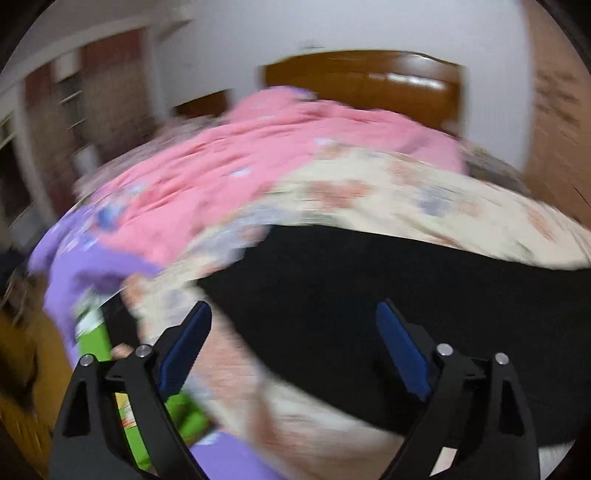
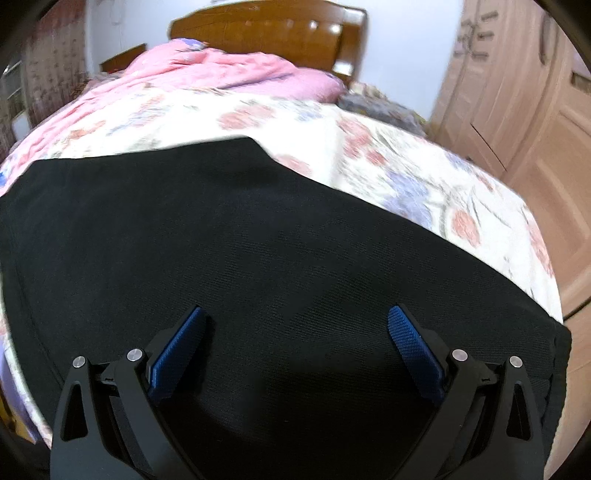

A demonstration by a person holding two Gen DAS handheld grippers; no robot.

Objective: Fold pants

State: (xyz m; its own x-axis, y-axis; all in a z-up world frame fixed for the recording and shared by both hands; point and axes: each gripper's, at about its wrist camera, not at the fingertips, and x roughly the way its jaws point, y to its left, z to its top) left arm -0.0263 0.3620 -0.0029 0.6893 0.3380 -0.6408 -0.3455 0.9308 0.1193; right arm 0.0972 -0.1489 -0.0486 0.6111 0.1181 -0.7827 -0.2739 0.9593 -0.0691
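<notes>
Black pants (image 2: 258, 240) lie flat on a floral bedsheet (image 2: 424, 177), filling most of the right wrist view. My right gripper (image 2: 295, 314) is open and empty just above the pants, over their near part. In the blurred left wrist view the pants (image 1: 369, 288) lie to the right. My left gripper (image 1: 293, 308) is open and empty over the pants' left edge, its left finger above the sheet.
A pink quilt (image 2: 207, 70) is bunched at the head of the bed by a wooden headboard (image 2: 266, 29). A purple cloth (image 1: 70, 266) and green package (image 1: 92, 336) lie at the bed's left edge. A wooden door (image 2: 517, 110) stands right.
</notes>
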